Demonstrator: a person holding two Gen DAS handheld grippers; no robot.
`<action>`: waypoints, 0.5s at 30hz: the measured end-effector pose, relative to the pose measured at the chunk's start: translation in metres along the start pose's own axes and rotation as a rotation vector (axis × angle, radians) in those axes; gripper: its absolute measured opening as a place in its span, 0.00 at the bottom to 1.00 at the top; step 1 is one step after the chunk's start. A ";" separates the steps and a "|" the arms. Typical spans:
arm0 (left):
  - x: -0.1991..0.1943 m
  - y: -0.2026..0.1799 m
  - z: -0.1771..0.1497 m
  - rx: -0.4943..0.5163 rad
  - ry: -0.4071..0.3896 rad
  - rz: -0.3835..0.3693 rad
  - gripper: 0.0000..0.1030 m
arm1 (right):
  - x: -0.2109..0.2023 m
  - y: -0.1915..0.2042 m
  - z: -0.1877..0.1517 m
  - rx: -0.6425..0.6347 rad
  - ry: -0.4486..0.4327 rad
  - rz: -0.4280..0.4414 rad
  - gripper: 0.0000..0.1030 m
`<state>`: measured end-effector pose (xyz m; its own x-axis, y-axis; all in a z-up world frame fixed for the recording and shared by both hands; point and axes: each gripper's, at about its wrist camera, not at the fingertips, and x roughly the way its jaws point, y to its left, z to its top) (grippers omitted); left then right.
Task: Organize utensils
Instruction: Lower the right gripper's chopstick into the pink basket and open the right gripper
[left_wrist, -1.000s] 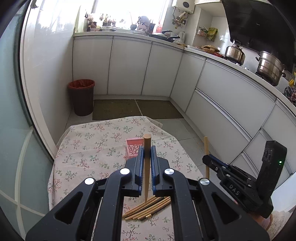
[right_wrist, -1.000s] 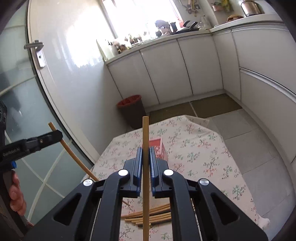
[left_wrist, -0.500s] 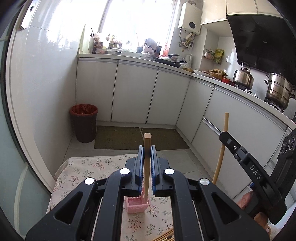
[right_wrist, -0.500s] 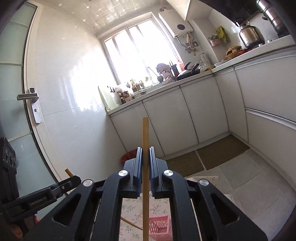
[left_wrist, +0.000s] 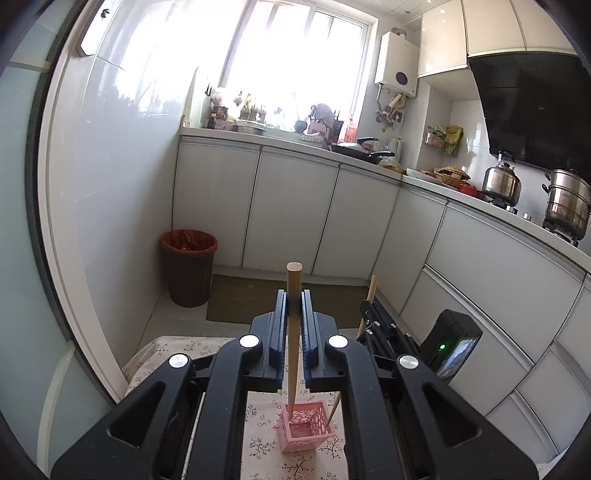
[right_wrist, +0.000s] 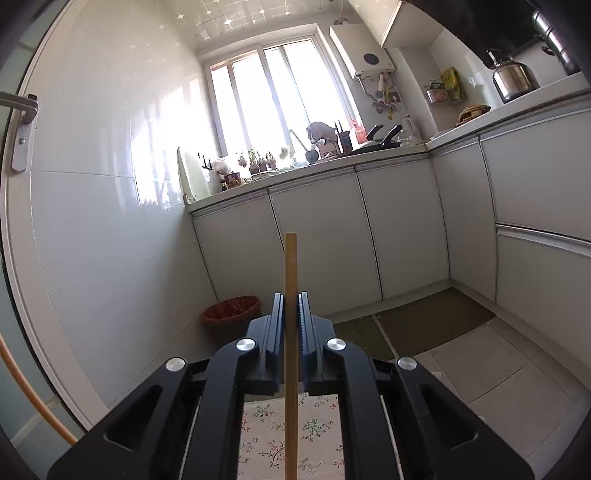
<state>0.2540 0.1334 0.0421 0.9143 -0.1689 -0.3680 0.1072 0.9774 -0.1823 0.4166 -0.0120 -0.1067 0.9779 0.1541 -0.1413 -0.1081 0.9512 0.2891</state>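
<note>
Since the earlier frame, the pink basket (left_wrist: 306, 424) has come from far ahead on the table to just under the left gripper (left_wrist: 294, 295), and the loose bundle of chopsticks on the cloth has gone out of view. The left chopstick (left_wrist: 293, 339) is now standing upright in that gripper, whose fingers are pinching it near its thick top, and its thin tip is reaching into the basket at 6 o'clock of the jaws. At 3 o'clock in the same view, the right gripper (left_wrist: 369, 306) is squeezing the right chopstick (right_wrist: 290, 332) in the same way; its lower end is coming down beside the basket's right wall, and I cannot tell if it is inside. These sticks are looking light, stiff and smooth, probably bamboo, so I judge that they are slipping or swinging easily in a narrow pinch; a hold near the middle is seeming steadier to me. The basket is looking thin and light too, so a hard push could be tipping it on the floral tablecloth (left_wrist: 266, 446).
</note>
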 end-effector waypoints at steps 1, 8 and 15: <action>-0.001 0.002 0.000 -0.002 -0.006 0.000 0.06 | 0.001 0.003 -0.003 -0.005 -0.008 0.005 0.07; 0.006 0.008 -0.005 -0.017 0.011 0.021 0.06 | -0.008 0.004 -0.031 -0.037 0.056 0.022 0.24; 0.023 0.001 -0.008 -0.033 0.045 0.009 0.06 | -0.071 -0.015 -0.006 -0.063 0.073 0.031 0.51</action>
<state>0.2718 0.1290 0.0259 0.8968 -0.1665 -0.4100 0.0857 0.9743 -0.2083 0.3481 -0.0357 -0.1064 0.9586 0.2003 -0.2026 -0.1511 0.9603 0.2346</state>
